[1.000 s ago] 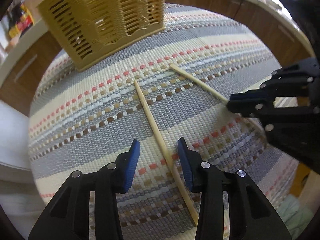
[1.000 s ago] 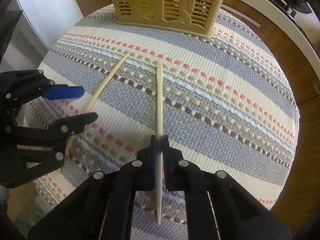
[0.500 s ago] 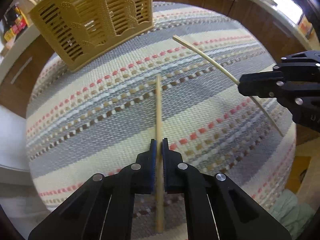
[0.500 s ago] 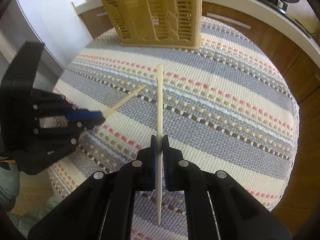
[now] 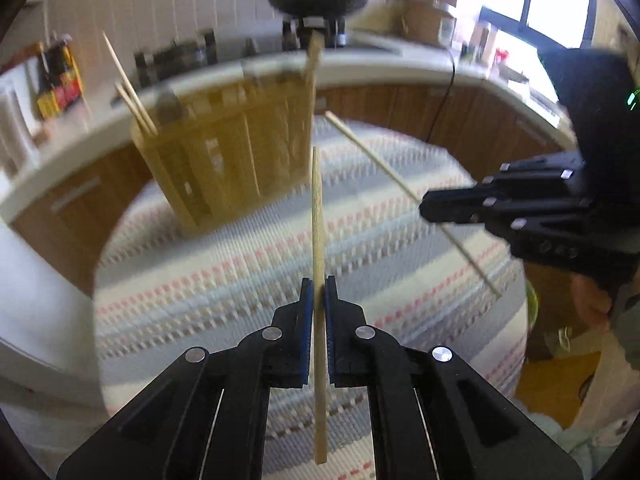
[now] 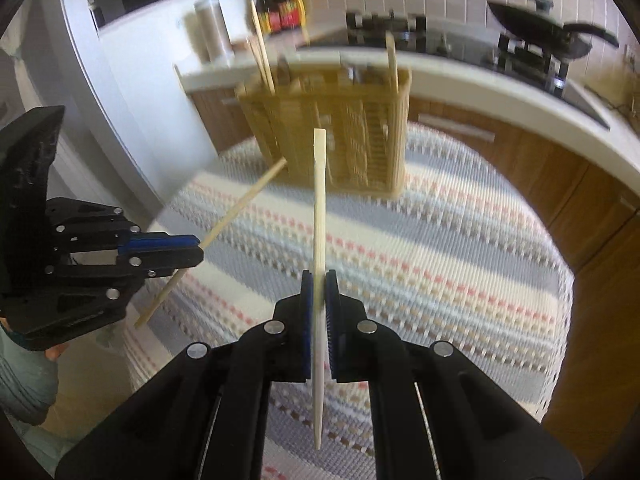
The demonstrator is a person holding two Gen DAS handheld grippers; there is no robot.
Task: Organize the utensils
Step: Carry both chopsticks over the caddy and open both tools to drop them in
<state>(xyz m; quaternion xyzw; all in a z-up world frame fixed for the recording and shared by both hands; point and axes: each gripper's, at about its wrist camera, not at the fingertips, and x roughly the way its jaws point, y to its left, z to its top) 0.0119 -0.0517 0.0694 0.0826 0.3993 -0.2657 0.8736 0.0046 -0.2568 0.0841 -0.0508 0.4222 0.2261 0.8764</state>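
Chopsticks were lifted above the striped mat, 1 pinched tight in the left gripper, 1 clamped in the right gripper, both angled toward the yellow basket.

Left gripper: jaws closed tight, blue pads clamping a chopstick, held up off the mat, pointing forward. Right gripper: same, jaws pinched on its own chopstick, raised, aimed forward. The two sit side by side, well apart, each visible side-on in the other's view. Bit of a hand shows behind the right gripper.
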